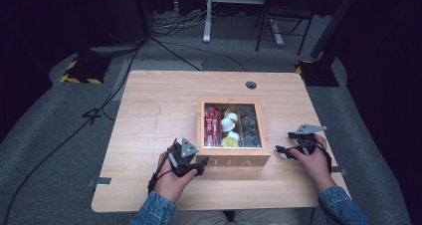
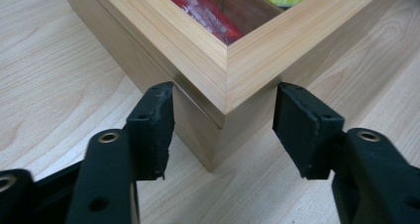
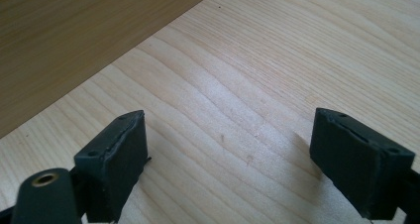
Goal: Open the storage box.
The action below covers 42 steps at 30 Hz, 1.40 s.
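A light wooden tea box (image 1: pixel 234 161) lettered "TEA" stands right of the table's middle. Its windowed lid shows red sachets (image 1: pixel 212 125), white and yellow packets (image 1: pixel 229 128) and dark sachets (image 1: pixel 249 125). My left gripper (image 1: pixel 201 164) is at the box's front left corner. In the left gripper view that corner of the box (image 2: pixel 198 50) sits between the jaws of the left gripper (image 2: pixel 223 125), and both pads (image 2: pixel 156 120) touch its two walls just under the lid seam. My right gripper (image 1: pixel 281 150) rests on the table to the right of the box, with the right gripper (image 3: pixel 228 149) open over bare wood.
The wooden table (image 1: pixel 149 115) has a round cable hole (image 1: pixel 251 84) near its far edge. Its right edge lies close behind the right hand. Cables and a white desk leg (image 1: pixel 206 16) are on the grey floor beyond.
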### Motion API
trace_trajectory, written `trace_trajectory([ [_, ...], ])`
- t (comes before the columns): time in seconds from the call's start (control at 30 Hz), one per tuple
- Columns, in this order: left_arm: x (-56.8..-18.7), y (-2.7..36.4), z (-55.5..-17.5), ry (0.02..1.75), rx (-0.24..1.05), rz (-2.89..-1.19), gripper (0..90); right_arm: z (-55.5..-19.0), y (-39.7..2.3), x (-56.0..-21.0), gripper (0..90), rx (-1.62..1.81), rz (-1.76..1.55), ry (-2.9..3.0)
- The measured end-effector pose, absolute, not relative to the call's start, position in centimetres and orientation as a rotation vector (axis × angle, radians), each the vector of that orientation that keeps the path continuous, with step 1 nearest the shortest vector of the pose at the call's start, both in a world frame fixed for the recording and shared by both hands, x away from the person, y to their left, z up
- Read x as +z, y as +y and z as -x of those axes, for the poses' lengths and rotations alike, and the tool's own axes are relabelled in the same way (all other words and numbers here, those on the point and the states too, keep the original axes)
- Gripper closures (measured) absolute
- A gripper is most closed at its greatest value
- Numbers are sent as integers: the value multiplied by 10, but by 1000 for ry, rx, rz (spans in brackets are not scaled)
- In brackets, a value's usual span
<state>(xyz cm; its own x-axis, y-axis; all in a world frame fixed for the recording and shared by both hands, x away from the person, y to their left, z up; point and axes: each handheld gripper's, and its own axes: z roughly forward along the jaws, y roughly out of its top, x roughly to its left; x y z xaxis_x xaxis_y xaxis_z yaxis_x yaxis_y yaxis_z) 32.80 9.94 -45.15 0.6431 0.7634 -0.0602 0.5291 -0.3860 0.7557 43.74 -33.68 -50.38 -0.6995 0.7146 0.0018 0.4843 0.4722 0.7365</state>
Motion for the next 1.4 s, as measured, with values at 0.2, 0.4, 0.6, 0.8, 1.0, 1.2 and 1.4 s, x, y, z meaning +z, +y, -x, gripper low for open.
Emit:
trace_trajectory([
  [0.2,-448,101,-328,998,378,-2102,469,-437,-337,-504,148,1062,-1017,2418],
  [0.4,-444,100,-327,974,422,-2123,525,-432,-336,-503,156,1069,-1055,2405],
  [0.6,-442,98,-328,982,416,-2132,525,-415,-334,-474,194,1193,-1043,2431],
  [0.8,-440,98,-328,975,424,-2126,526,-401,-329,-454,212,1205,-1001,2461],
  [1.0,-438,98,-329,971,431,-2121,525,-390,-323,-439,209,1269,-955,2446],
  [1.2,-438,98,-329,972,431,-2110,525,-380,-310,-427,191,1340,-884,2489],
  [1.4,-437,98,-330,972,435,-2107,525,-377,-291,-430,250,1331,-802,2487],
])
